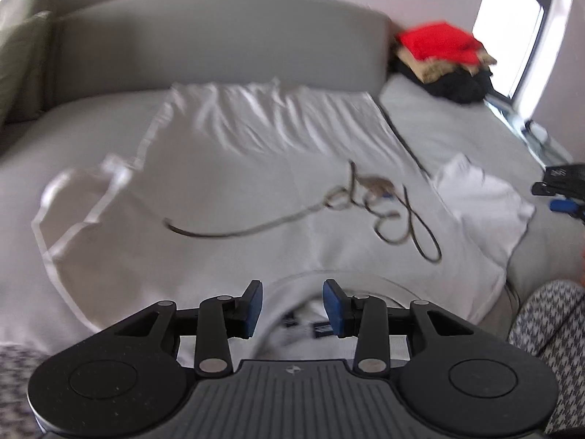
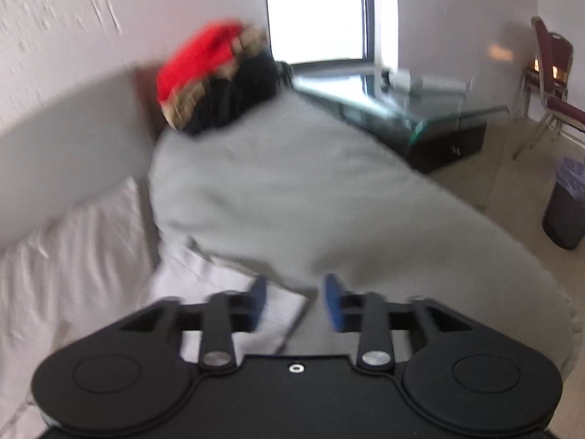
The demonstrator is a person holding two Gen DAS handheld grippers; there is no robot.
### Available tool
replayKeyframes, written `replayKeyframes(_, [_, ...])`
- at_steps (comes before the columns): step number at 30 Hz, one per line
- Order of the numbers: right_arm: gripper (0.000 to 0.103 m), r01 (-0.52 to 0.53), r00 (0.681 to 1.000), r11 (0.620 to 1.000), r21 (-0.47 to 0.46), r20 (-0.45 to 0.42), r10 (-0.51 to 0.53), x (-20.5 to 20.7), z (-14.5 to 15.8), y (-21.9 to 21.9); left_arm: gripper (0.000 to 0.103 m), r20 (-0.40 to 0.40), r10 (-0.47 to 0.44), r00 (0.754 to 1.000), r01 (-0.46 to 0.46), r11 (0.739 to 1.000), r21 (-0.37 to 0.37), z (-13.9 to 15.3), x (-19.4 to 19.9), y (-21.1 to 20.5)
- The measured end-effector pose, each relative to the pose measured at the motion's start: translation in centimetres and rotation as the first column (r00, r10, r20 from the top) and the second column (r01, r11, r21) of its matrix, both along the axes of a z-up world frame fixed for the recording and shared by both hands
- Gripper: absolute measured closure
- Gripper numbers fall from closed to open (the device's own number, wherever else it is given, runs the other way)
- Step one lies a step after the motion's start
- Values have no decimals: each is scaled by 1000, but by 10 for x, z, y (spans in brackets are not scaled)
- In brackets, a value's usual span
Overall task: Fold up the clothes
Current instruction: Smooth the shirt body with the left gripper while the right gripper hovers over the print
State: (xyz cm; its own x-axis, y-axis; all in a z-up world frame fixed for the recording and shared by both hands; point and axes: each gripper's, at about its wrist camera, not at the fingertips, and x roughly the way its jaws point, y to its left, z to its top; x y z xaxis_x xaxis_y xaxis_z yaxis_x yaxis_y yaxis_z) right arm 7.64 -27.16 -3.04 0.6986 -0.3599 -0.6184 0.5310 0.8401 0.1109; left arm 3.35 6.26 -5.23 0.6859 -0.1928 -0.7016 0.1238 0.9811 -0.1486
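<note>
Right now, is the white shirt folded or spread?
Spread: the white shirt lies flat on the sofa, both sleeves out.

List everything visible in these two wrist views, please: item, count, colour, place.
T-shirt: 1, white with a dark scribble print, spread flat on the sofa, collar nearest the left gripper.
Pile of clothes: 1 stack, red on top, tan and black beneath, far right end of the sofa.
Sofa: 1, grey, under everything.
Cushions: 2, pale green, far left.
Glass table: 1, by the window.
Chair: 1, maroon, right wall.
Bin: 1, dark, on the floor.
Left gripper: open, blue pads, over the collar.
Right gripper: open, above the sleeve's edge.
</note>
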Motion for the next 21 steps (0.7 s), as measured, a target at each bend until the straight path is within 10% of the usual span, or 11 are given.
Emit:
replayKeyframes(5, [85,-290,957,931,224,59,284,-9,-5,26,73,11,140,990,-139,990,-6,1,4,34])
replayKeyframes(11, [89,-320,927,861,394,-56,371,7,-62,41,97,-97,156,983,-158,987,-17,-26,14,42])
replayKeyframes(17, [99,-189,930,967,169,-286,232,-12,-55,51,102,-113,31,993,-17,992,126,-17,-13,7])
replayKeyframes(21, [92,-227,944,964,142,-212,253,-32,-34,55,99,-110,13,994,1,992,125,-10,-37,7])
